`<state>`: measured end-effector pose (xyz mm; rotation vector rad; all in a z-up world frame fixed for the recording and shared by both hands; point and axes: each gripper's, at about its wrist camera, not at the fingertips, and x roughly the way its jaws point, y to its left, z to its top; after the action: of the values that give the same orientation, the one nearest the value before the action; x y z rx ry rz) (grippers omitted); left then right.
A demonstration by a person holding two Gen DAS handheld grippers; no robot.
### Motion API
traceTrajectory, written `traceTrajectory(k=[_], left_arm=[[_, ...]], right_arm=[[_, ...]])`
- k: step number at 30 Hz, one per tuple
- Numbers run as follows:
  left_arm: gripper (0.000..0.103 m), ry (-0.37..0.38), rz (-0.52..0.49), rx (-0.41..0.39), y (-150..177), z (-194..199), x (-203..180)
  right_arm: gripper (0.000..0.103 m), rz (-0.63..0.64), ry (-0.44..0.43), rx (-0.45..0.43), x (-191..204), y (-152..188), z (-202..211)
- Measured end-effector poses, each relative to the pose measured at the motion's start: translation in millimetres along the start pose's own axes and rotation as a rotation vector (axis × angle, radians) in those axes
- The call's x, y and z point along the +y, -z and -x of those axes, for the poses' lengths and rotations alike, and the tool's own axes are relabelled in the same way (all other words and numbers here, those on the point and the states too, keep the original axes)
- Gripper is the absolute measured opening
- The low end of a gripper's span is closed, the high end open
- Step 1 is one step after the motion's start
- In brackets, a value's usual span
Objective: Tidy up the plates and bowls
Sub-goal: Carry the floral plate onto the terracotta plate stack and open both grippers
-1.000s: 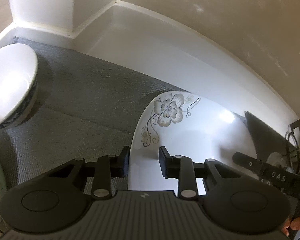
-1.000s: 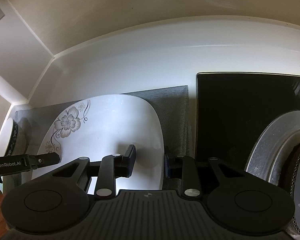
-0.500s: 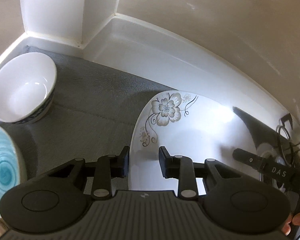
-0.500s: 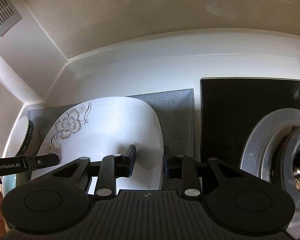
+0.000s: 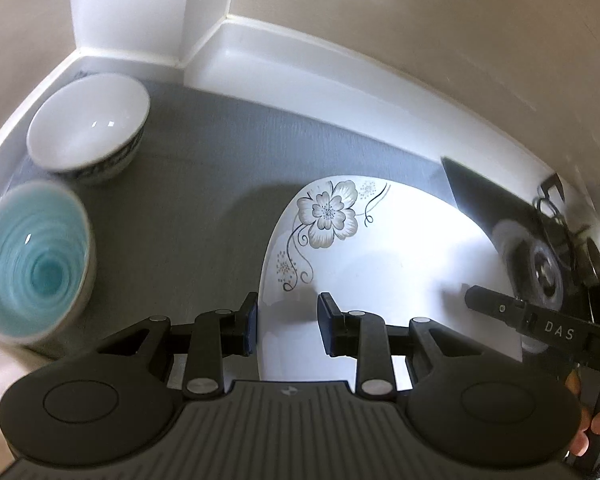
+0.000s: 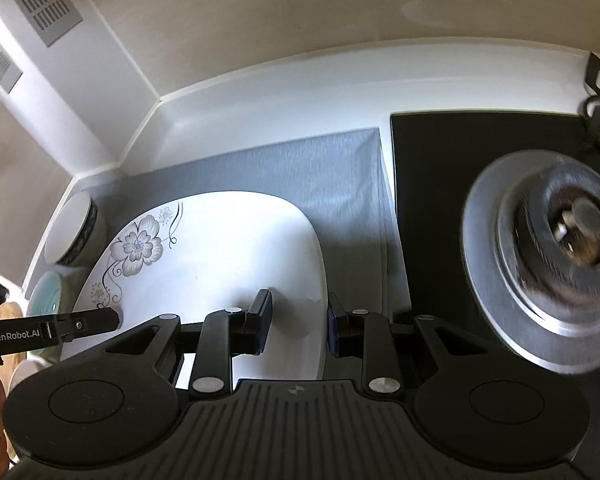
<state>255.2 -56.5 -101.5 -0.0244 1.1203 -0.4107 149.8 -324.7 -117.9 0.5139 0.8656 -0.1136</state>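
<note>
Beige wall (image 6: 300,0), white upstand, vented white column (image 6: 32,4) far left. White countertop (image 6: 280,92) carrying a grey mat (image 5: 220,184). Black hob (image 6: 432,184) at right, steel burner (image 6: 540,252) on it. Flowered white plate (image 5: 380,256) over the mat's near right part, its left rim between the parted fingers of the left gripper (image 5: 287,328), its right rim between those of the right gripper (image 6: 300,324); contact cannot be told. White bowl (image 5: 88,120), far left corner. Turquoise bowl (image 5: 32,260), near left, blurred.
</note>
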Motion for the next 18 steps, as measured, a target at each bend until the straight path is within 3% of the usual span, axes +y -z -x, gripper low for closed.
traceTrajectory(k=[18], left_arm=[[0.034, -0.013, -0.091, 0.076, 72.6, 22.8, -2.7]], right_arm=[[0.030, -0.038, 0.014, 0.032, 3.9, 76.6, 31.5]])
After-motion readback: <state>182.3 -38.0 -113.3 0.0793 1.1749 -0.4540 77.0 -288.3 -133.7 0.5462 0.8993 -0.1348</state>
